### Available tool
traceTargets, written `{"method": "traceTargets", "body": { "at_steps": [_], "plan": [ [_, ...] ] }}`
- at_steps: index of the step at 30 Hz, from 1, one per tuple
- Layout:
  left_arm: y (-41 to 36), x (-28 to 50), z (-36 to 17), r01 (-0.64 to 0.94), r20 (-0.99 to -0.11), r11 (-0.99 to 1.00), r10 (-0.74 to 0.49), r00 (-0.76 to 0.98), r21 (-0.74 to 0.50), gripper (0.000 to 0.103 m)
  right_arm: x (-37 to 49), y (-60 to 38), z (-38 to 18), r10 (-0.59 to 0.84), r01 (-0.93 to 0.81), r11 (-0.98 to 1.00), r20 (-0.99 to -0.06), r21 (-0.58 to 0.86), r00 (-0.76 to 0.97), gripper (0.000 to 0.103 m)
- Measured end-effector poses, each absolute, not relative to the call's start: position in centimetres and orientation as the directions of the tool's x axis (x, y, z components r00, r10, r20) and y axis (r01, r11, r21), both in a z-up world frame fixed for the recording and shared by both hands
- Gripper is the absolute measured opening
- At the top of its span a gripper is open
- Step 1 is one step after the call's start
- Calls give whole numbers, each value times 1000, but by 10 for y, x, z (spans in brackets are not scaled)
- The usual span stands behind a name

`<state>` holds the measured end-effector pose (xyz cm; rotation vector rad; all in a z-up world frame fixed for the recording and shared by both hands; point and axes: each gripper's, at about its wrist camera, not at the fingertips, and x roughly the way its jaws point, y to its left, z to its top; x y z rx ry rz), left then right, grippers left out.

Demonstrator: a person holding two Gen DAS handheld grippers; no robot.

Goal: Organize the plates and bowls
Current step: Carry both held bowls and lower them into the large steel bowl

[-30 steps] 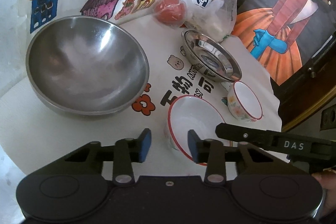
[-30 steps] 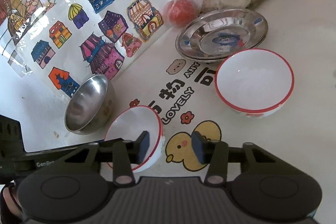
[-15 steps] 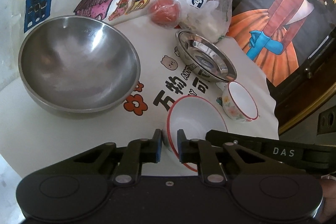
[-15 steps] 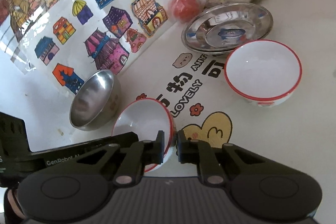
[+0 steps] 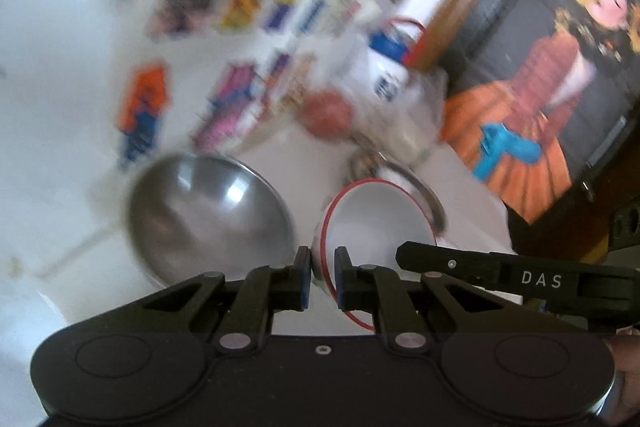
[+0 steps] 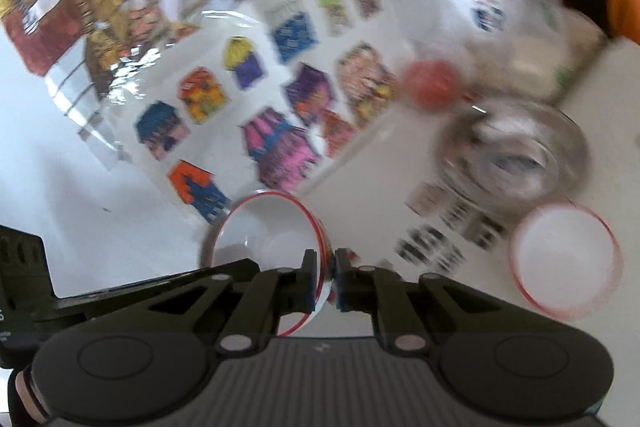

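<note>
Shiny metal, glazed white, matt black

You see a brushed, reflective steel bowl [image 5: 208, 215], a glossy red-rimmed white bowl [image 5: 372, 223], a shiny metal plate [image 6: 516, 155], glossy plastic-covered picture sheet [image 6: 224, 87], and matt black gripper fingers [image 5: 300, 279].

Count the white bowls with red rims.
2. One bowl is pinched at its rim by both the right claw and the left claw; the other sits on the table beside the steel plates.

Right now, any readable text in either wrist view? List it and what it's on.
"DAS": white letters on the right tool's black body, seen in the left wrist view.
Bottle label: too blurred to read.
Tablecloth print: too blurred to read.
Nothing else legible.
</note>
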<state>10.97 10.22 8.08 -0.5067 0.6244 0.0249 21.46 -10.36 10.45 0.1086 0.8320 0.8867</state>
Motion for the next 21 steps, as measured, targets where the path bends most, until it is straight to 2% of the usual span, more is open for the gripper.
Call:
{"method": "traceTargets", "body": {
  "at_steps": [5,9,21],
  "plan": [
    [135,101,85,-284,-579,858,-19,815,-428,12,225,-47,105,735,-712,587,-623,385,269,10],
    [156,100,75,-355,-611,831,23,791,-428,12,228,-17,98,716,-742,567,-659,357,231,10],
    [168,122,51,-380,-674,828,3,739,-413,12,250,4,79,635,-733,597,-751,326,184,10]
  ]
}}
